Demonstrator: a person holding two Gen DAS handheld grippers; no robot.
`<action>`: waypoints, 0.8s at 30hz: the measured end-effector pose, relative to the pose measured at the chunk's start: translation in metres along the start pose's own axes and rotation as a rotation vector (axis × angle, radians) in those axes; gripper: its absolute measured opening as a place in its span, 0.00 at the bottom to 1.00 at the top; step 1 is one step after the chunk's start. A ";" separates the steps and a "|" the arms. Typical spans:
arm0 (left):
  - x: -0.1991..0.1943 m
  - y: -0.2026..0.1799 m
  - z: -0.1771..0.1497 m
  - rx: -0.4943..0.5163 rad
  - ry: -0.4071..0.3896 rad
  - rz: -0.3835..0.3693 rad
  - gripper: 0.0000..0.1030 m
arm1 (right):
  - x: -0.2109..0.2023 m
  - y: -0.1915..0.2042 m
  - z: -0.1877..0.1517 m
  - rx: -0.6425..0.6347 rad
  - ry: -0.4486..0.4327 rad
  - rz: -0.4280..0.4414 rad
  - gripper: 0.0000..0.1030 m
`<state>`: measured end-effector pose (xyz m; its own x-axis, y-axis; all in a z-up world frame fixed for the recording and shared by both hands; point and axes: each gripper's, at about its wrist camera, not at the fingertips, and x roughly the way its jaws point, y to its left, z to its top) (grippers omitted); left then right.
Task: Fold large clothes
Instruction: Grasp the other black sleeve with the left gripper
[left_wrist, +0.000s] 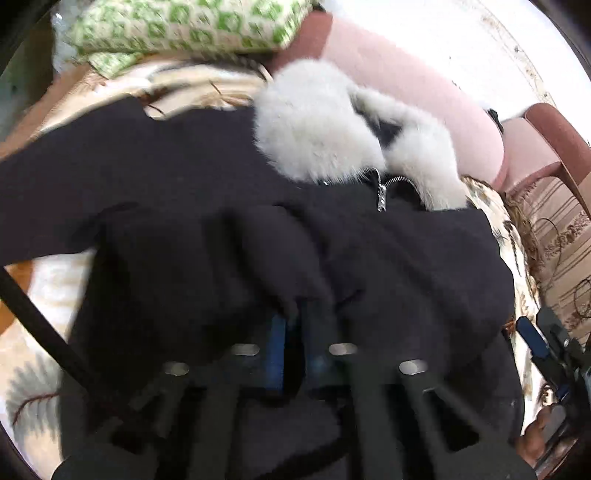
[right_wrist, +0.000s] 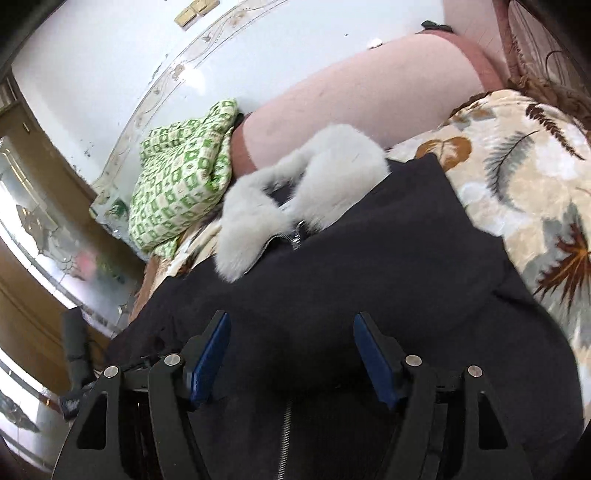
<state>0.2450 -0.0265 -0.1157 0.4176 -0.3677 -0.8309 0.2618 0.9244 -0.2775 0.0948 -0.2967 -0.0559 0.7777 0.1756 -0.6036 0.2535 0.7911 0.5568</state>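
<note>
A black coat (left_wrist: 207, 192) with a white fur collar (left_wrist: 314, 122) and a silver zipper pull (left_wrist: 381, 197) lies spread on a leaf-patterned bedspread (left_wrist: 44, 295). My left gripper (left_wrist: 295, 325) is shut on a bunched fold of the black coat, its blue pads (left_wrist: 276, 343) close together with cloth between. In the right wrist view the coat (right_wrist: 369, 266) fills the lower frame, collar (right_wrist: 295, 195) at the far end. My right gripper (right_wrist: 291, 332) is open and empty just above the coat; its blue pads (right_wrist: 210, 354) stand wide apart. It also shows in the left wrist view (left_wrist: 535, 343) at the right edge.
A green-and-white checked cloth (right_wrist: 177, 181) lies bunched at the head of the bed. A pink padded headboard (right_wrist: 369, 88) runs behind the collar. The bedspread (right_wrist: 517, 177) shows to the right of the coat. A mirrored wardrobe door (right_wrist: 37, 236) stands at the left.
</note>
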 end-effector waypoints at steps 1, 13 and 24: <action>0.000 -0.003 0.005 0.021 -0.023 0.037 0.06 | 0.000 -0.003 -0.001 0.002 0.001 -0.009 0.71; -0.047 0.051 0.055 -0.090 -0.272 0.247 0.07 | 0.006 -0.014 0.010 0.024 -0.043 -0.076 0.71; 0.016 0.066 0.045 -0.034 -0.198 0.462 0.30 | 0.058 -0.022 0.001 -0.055 0.063 -0.200 0.71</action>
<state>0.3078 0.0236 -0.1259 0.6412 0.0712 -0.7640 -0.0167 0.9967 0.0789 0.1351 -0.3039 -0.1029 0.6772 0.0474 -0.7343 0.3656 0.8444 0.3916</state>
